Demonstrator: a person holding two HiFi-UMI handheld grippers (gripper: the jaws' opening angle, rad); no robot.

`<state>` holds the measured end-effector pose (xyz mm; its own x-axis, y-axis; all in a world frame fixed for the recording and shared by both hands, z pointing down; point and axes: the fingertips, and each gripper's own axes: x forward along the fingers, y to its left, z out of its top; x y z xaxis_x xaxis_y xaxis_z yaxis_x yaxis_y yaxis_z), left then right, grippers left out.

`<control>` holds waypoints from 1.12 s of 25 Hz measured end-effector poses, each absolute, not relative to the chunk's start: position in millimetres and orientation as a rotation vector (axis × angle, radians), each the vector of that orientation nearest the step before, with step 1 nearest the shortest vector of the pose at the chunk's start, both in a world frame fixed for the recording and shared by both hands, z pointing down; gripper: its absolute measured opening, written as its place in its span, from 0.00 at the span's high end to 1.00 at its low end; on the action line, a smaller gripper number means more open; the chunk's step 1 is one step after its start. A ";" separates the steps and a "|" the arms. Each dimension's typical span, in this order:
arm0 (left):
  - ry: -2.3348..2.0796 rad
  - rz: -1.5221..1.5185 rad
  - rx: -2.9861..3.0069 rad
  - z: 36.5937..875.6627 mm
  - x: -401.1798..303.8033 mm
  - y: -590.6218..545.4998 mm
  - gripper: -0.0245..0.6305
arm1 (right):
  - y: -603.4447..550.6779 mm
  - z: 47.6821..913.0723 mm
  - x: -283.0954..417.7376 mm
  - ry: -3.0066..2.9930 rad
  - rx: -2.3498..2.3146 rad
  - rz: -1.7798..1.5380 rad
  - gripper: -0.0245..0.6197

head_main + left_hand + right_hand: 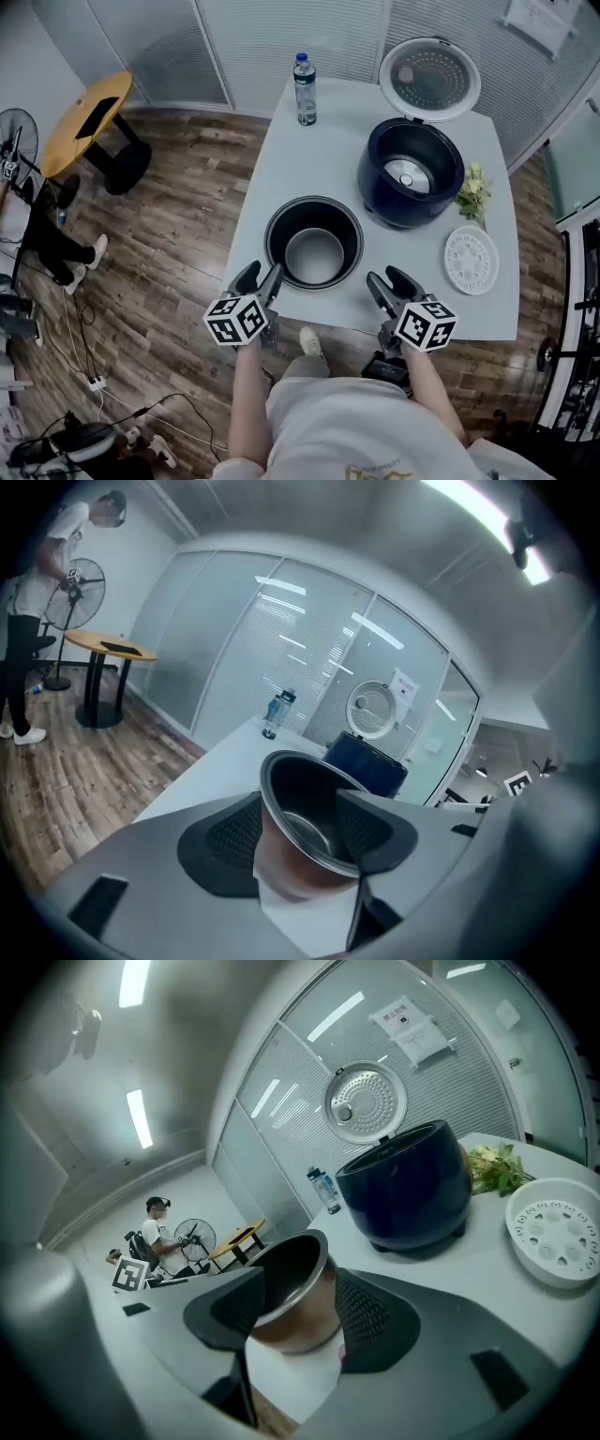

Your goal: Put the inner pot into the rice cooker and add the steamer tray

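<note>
Left hand-held gripper [261, 277] and right hand-held gripper [384, 276] gape empty near inner pot [314, 253].

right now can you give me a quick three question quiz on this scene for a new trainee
1. True or false: the rice cooker has its lid open.
2. Pick one: the inner pot stands A) inside the rice cooker, B) on the table near its front edge, C) on the floor.
3. Fill in: the white perforated disc next to the greens is the ____.

Key
1. True
2. B
3. steamer tray
</note>
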<state>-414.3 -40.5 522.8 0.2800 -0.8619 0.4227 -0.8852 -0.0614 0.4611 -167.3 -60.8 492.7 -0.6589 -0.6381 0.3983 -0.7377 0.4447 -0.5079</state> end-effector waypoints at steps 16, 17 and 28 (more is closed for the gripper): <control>-1.423 0.119 1.916 571.5 -440.8 -103.9 0.58 | -125.4 544.6 -215.6 -2.403 1.317 1.067 0.60; -1.422 0.118 1.919 571.3 -440.1 -104.8 0.58 | -126.2 545.5 -215.8 -2.400 1.318 1.068 0.61; -1.413 0.074 1.920 571.8 -440.4 -105.3 0.61 | -127.1 551.0 -221.0 -2.390 1.347 1.072 0.64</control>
